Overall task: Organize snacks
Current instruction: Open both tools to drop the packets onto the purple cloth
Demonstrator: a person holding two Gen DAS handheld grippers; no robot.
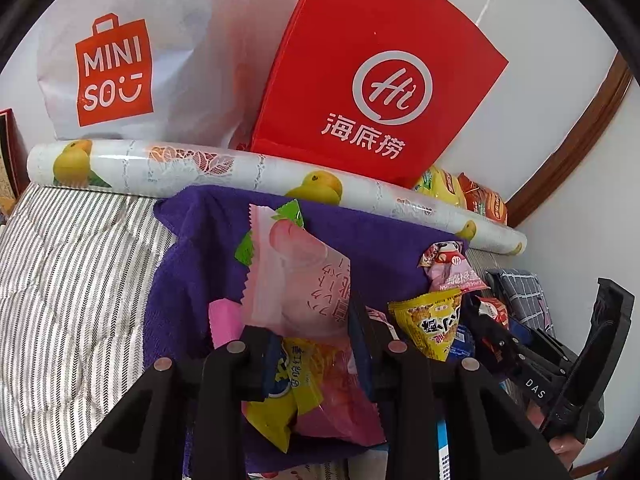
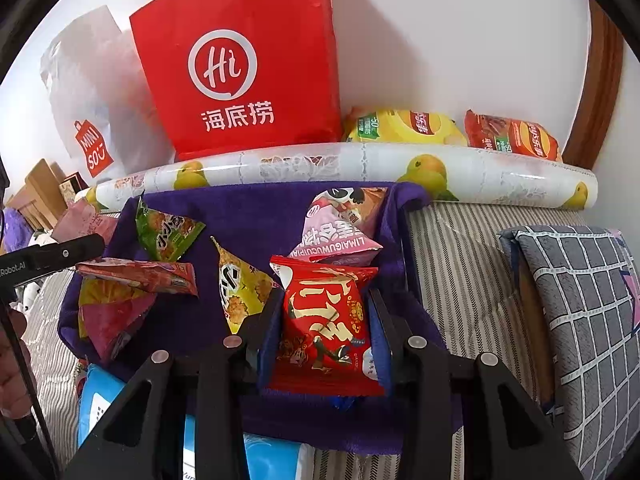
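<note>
While the left gripper clamps a pink peach-print packet, the right gripper clamps a red snack packet over the purple towel.

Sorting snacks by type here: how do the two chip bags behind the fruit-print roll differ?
The yellow chip bag lies nearer the red paper bag; the red-orange chip bag lies further right, toward the wooden trim. Yellow's panel reads green, the red-orange one's darker. Both lie behind the roll, against the wall.
</note>
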